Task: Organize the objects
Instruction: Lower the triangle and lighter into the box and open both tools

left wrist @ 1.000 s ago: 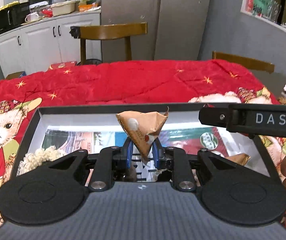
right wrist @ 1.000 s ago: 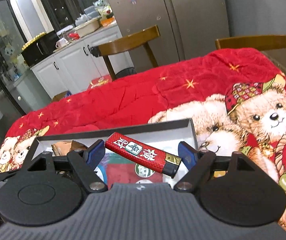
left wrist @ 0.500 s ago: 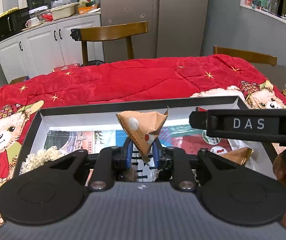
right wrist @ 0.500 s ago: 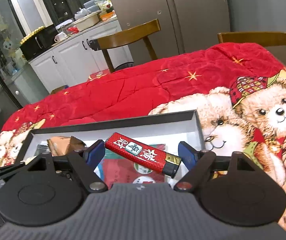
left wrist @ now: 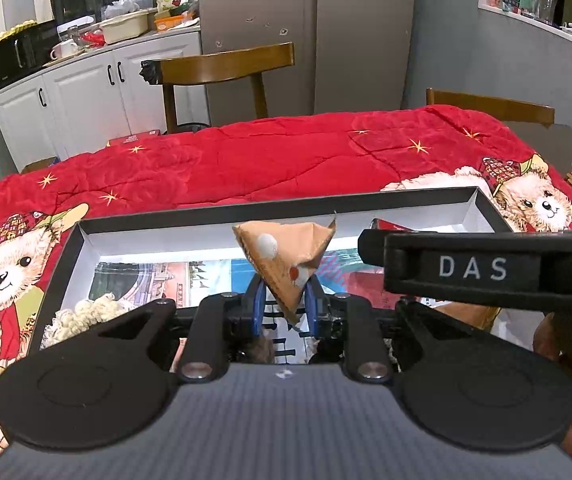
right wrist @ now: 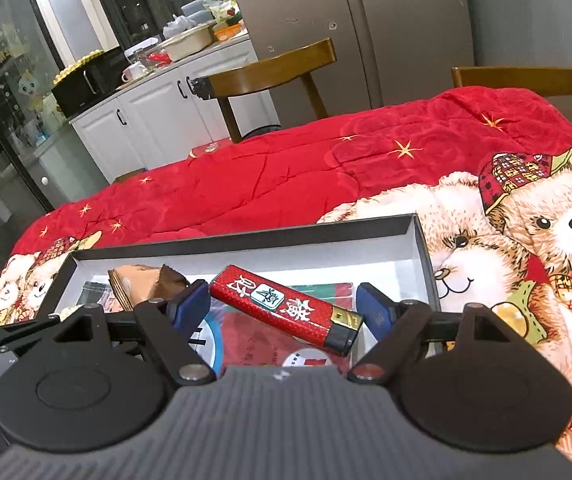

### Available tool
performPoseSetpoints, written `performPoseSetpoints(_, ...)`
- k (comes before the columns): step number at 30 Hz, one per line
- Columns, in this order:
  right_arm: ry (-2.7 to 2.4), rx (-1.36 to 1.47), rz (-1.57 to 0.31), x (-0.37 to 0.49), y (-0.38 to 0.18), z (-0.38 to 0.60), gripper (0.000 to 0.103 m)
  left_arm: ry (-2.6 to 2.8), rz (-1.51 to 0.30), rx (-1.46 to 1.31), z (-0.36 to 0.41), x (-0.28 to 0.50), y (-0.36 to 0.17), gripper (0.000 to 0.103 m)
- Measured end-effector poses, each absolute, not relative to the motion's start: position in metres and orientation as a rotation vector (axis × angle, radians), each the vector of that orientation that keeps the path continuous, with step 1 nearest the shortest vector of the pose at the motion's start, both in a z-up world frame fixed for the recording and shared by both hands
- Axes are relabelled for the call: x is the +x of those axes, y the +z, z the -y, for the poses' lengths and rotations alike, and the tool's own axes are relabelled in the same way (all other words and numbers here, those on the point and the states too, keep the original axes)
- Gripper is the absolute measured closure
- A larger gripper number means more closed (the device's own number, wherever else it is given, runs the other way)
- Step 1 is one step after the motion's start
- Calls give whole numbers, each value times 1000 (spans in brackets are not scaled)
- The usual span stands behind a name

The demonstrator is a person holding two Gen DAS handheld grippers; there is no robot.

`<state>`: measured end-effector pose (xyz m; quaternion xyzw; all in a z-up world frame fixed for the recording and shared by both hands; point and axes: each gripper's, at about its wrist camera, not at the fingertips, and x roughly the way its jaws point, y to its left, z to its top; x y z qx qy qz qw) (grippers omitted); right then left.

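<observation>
Left wrist view
Fingers: your left gripper (left wrist: pixel 285 307) has its blue pads clamped on the lower tip of a tan pyramid-shaped snack packet (left wrist: pixel 286 264).
Pose: you hold it level above the near edge of the box, packet point-down.
In the way: your right gripper's black body marked DAS (left wrist: pixel 474 268) crosses the right side.
Box: black-rimmed shallow box (left wrist: pixel 222 216) on the red teddy-bear blanket (left wrist: pixel 246 160); a cream fluffy clump (left wrist: pixel 86 312) lies in its left corner.

Right wrist view
Fingers: your right gripper (right wrist: pixel 284 312) is spread wide; the red lighter (right wrist: pixel 286 306) spans the gap, its ends against the blue pads (right wrist: pixel 190 306).
Pose: above the box's right half.
Around: wooden chair (right wrist: pixel 270 76) beyond the table.
</observation>
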<state>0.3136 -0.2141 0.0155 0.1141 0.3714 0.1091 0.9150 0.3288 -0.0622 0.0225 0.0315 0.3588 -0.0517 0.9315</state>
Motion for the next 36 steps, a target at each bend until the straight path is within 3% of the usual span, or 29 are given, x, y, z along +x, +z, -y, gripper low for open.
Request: performPoseSetpoints(36,245,211,-754,313,13,211,23,-84,-726,70,62,328,23,78)
